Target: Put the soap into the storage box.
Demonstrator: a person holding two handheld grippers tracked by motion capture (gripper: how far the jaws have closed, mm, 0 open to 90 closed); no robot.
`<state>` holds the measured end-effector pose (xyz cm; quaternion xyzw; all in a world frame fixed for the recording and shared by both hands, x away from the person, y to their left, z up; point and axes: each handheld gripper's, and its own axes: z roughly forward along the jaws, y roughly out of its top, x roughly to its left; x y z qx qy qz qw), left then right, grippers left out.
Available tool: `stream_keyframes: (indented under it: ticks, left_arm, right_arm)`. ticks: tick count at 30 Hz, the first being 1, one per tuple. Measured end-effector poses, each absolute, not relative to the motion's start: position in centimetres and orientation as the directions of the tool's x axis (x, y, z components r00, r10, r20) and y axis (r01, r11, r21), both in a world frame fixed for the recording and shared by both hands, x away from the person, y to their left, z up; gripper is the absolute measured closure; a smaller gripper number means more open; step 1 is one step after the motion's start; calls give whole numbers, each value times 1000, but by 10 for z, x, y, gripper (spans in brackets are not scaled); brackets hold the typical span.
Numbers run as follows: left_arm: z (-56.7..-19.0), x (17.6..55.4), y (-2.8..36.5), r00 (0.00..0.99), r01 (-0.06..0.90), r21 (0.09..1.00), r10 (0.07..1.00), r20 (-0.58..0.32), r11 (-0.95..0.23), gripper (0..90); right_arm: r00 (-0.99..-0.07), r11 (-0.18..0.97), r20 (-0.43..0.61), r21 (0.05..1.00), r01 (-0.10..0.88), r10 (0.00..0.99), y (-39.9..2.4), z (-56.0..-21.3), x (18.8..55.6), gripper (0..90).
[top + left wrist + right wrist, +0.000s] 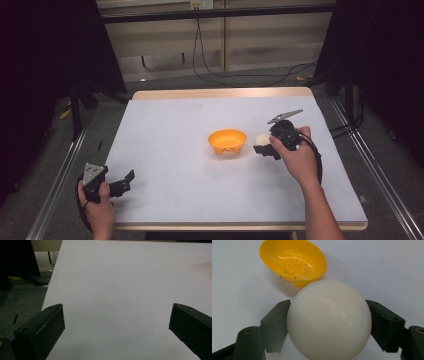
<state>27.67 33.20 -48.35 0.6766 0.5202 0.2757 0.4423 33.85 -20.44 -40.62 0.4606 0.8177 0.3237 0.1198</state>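
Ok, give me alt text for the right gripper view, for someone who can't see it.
A white ball sits clamped between the right gripper's two black jaws, close to the camera. Beyond it, a yellow bowl with small holes in its bottom rests on the white table.

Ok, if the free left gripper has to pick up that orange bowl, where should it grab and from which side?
Probably the rim. The orange bowl stands upright and open, with a thin wall, so the left gripper could come down from above on the bowl's left edge, one jaw inside and one outside. The right gripper holds the white ball at the other side.
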Motion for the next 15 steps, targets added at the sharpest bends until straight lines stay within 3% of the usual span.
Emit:
stream_keyframes:
  ticks: [15]
  left_arm:
    - [-484,277,332,307,460,885,947,-90,-65,0]
  right_arm:
    - [-577,392,94,645,655,811,-186,-400,349,241]
